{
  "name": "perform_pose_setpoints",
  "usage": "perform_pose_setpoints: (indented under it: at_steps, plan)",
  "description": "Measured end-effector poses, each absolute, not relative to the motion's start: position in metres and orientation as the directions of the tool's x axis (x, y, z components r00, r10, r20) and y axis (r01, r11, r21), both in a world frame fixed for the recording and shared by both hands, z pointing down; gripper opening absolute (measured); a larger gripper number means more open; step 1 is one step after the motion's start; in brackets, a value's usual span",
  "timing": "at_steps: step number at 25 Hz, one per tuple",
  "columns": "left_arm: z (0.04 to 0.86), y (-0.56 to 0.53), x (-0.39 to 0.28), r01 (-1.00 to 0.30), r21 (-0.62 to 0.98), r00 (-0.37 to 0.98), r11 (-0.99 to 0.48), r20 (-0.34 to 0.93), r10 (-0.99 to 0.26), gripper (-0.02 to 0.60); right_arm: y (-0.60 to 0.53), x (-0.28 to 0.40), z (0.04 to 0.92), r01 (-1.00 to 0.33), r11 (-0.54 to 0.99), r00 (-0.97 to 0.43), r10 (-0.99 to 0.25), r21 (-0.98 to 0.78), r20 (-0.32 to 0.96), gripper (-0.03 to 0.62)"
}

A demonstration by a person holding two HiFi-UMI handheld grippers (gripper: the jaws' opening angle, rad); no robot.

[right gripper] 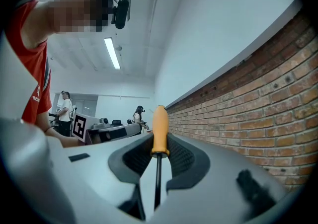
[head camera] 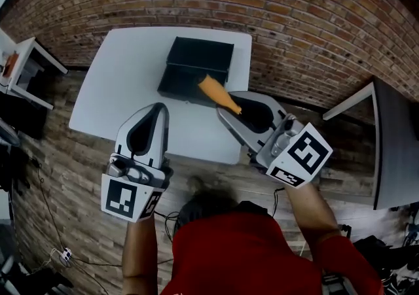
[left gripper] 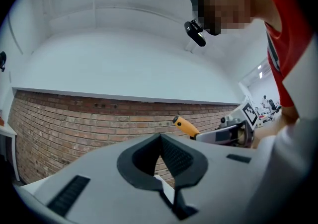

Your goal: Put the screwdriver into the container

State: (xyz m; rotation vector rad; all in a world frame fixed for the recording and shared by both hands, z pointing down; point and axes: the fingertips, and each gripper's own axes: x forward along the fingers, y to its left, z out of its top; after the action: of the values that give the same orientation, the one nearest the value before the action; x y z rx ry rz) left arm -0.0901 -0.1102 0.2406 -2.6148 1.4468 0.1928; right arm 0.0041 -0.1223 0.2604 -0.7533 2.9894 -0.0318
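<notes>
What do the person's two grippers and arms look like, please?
The left gripper and the right gripper are alike: a pale grey wedge-shaped shell with black ribbed pads lining a teardrop-shaped opening. Each carries at its rear a cube with black-and-white square markers. The person wears a red top; the forearms are bare.

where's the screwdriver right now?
Head view, right of centre: the screwdriver is clamped in the right gripper, its orange handle poking toward the black container on the white table.

A white table stands against a brick wall (wood-plank floor below).
</notes>
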Motion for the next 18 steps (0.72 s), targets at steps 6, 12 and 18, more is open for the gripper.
perform_pose_setpoints:
  at_steps: [6, 12, 18]
  plan:
    - [0.243, -0.147, -0.113, -0.821, -0.072, 0.570, -0.567, -0.186, -0.801, 0.014, -0.153, -0.024, 0.264, -0.511, 0.859, -0.859, -0.511, -0.018, -0.032, 0.089]
    - [0.250, -0.175, -0.138, -0.798, -0.074, 0.600, -0.598, -0.178, -0.780, 0.014, -0.179, -0.051, 0.268, -0.545, 0.838, -0.838, -0.545, 0.004, -0.012, 0.089]
    - [0.253, -0.201, -0.150, -0.763, -0.081, 0.644, -0.641, -0.167, -0.746, 0.014, -0.202, -0.071, 0.270, -0.577, 0.816, -0.816, -0.577, 0.014, -0.001, 0.089]
